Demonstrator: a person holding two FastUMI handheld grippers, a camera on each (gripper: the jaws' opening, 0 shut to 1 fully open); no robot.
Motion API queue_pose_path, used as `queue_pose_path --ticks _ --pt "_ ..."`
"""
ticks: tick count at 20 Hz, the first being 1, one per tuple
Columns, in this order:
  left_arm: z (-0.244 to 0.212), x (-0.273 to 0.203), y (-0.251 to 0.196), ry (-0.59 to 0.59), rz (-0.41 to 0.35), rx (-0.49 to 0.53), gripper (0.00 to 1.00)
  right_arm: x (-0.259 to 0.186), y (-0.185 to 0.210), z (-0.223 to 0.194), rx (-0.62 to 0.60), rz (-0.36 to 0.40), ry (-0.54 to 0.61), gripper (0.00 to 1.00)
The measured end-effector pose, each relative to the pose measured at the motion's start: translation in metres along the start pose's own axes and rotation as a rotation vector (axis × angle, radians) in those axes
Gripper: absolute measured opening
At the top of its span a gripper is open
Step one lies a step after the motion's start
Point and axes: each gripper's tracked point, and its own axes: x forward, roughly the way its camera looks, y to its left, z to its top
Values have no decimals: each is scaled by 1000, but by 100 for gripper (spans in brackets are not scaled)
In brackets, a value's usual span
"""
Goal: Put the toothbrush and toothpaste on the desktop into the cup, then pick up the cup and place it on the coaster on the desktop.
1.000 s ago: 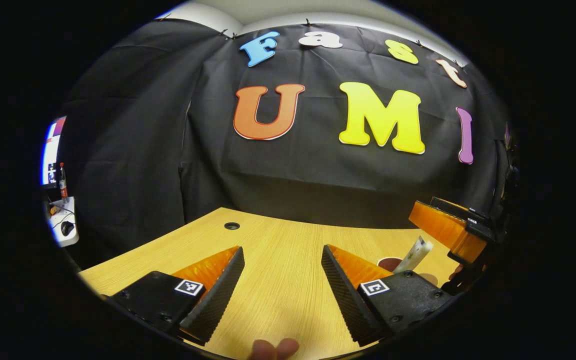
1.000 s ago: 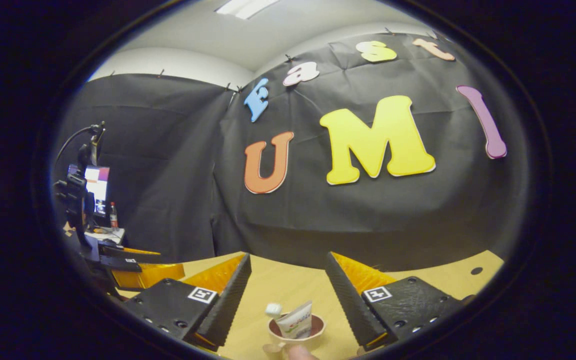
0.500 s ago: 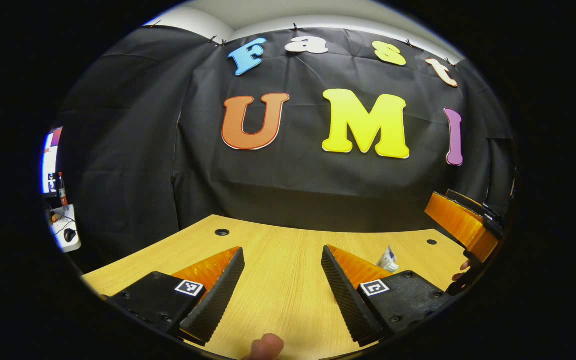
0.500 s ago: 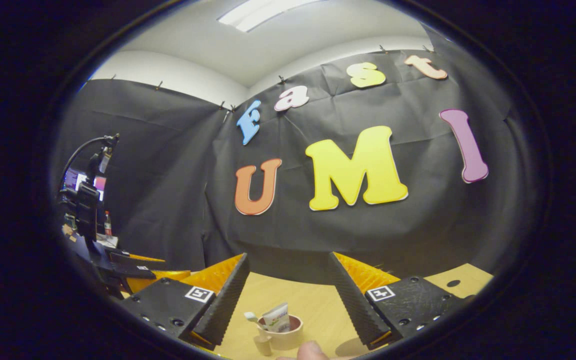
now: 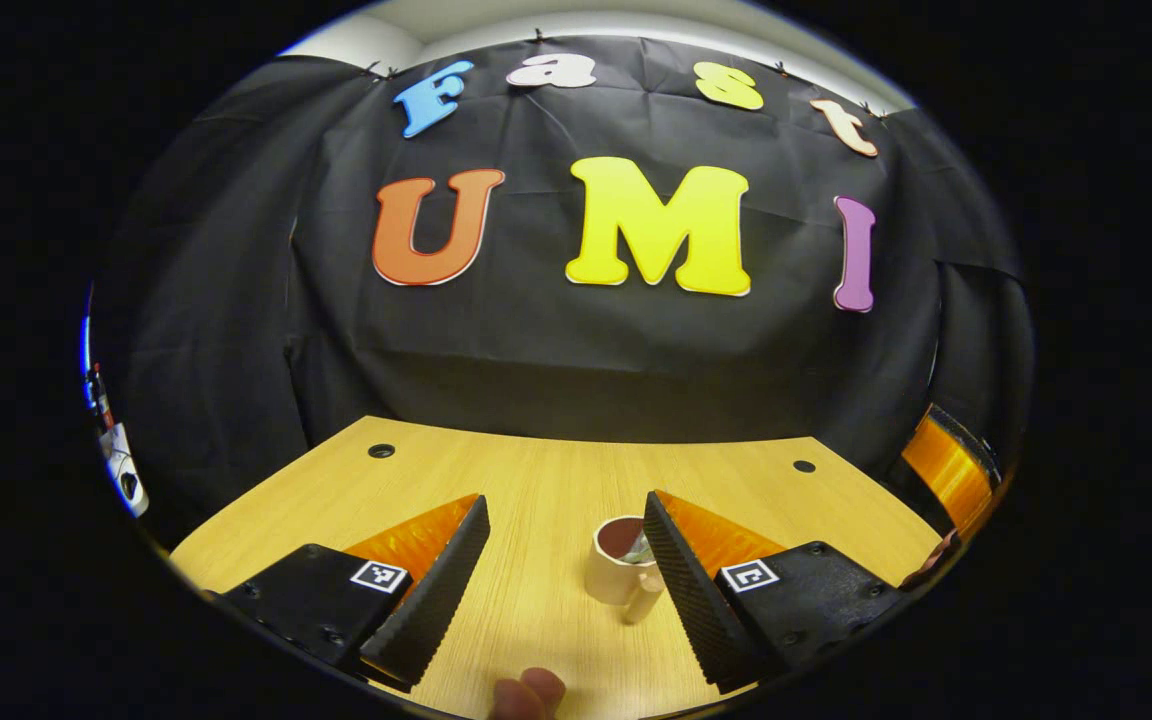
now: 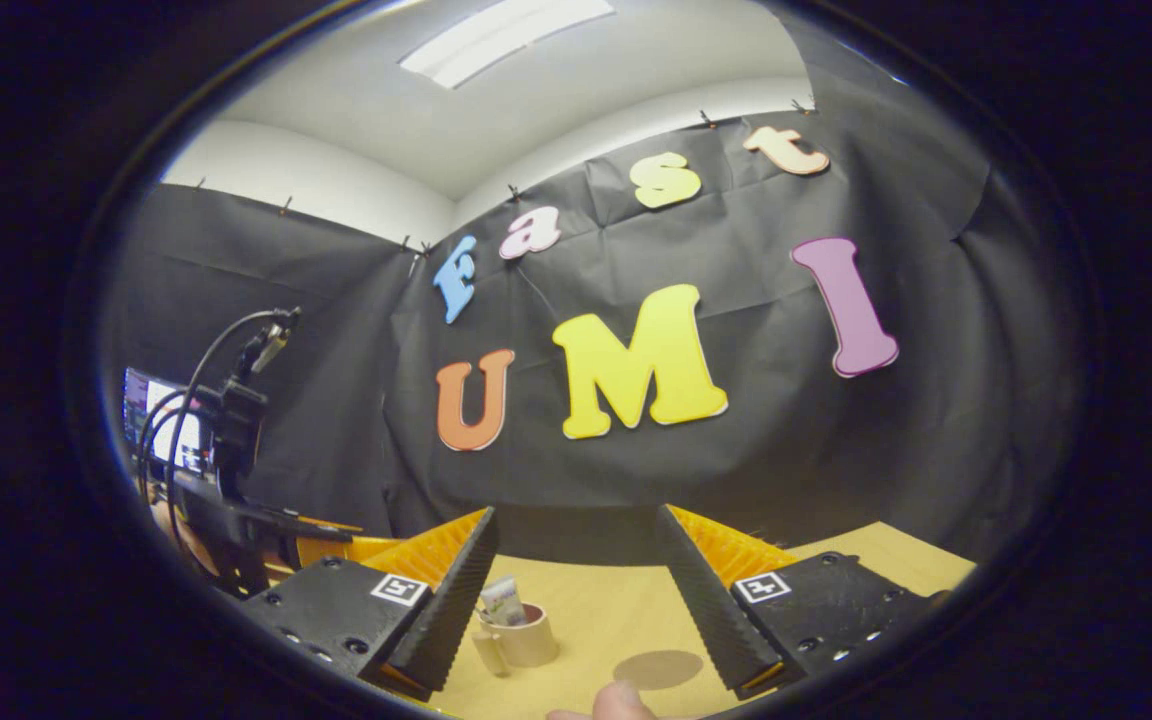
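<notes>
We see a light wooden tabletop (image 5: 536, 480) with two small round holes near its far edge, running up to the black cloth wall. In the left gripper view, the left gripper (image 5: 566, 580) hovers low over the tabletop with its fingers spread wide and nothing between them. The right gripper (image 6: 576, 590) likewise has its fingers spread apart, gripping nothing.

A pale beige cup with a handle (image 5: 618, 575) stands upright on the tabletop, just beside the left gripper's right-hand finger; in the right gripper view the same cup (image 6: 528, 640) sits near that gripper's left-hand finger. A white toothpaste tube (image 6: 504, 603) sticks up out of the cup. Something pale beside it may be the toothbrush, though we cannot tell. A flat round brownish coaster (image 6: 658, 669) lies on the tabletop right of the cup, apart from it.
</notes>
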Motion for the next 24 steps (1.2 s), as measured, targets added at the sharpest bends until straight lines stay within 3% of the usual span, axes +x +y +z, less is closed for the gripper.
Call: queue_pose_path --ticks 3,5,6,10,13,17,24 --pt "8 14 -22 74 -65 42 98 -27 -25 -7 -14 -44 45 92" --pt "-11 19 -42 248 -121 27 98 -44 -29 -19 -30 -30 98 96" --pt "-23 19 -50 338 -135 21 98 -53 -33 -24 -42 -27 128 92" --pt "-67 25 -58 671 -130 81 98 -78 -53 -19 -66 -60 129 96" --pt "-89 27 -60 854 -109 51 98 -85 -59 -15 -40 -74 123 95" --pt "-106 36 -59 989 -104 36 98 -94 -67 -16 -28 -90 130 95" --pt "-121 63 -68 1114 -109 -4 99 -98 -77 -42 39 -119 168 96"
